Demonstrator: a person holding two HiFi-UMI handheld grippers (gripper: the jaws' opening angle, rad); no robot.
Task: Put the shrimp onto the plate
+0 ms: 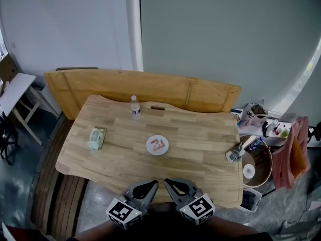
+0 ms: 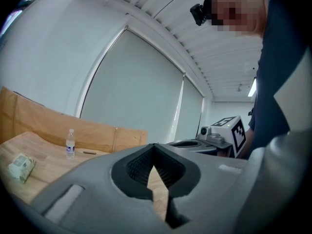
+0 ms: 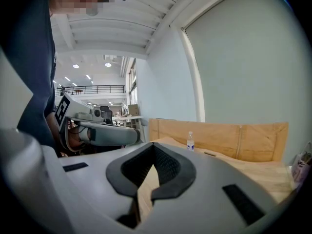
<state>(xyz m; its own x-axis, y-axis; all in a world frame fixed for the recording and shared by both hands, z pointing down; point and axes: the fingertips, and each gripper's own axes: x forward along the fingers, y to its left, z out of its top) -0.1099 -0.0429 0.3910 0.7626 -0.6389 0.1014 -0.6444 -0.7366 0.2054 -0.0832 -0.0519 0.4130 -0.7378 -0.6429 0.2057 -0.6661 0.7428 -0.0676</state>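
Observation:
A small white plate (image 1: 149,146) sits near the middle of the wooden table (image 1: 200,144), with orange-pink shrimp (image 1: 158,144) lying on it. Both grippers are held side by side at the table's near edge, below the plate and apart from it. My left gripper (image 1: 152,184) is shut with nothing in it, and its jaw tips meet in the left gripper view (image 2: 155,147). My right gripper (image 1: 168,182) is shut and empty too, tips together in the right gripper view (image 3: 154,145). Neither gripper view shows the plate.
A water bottle (image 1: 134,107) stands at the table's far edge beside a small dark object (image 1: 157,107). A green packet (image 1: 97,138) lies at the left, a grey object (image 1: 234,153) at the right edge. A wooden board (image 1: 150,87) leans behind; a round basket (image 1: 257,167) and pink cloth (image 1: 293,152) are at the right.

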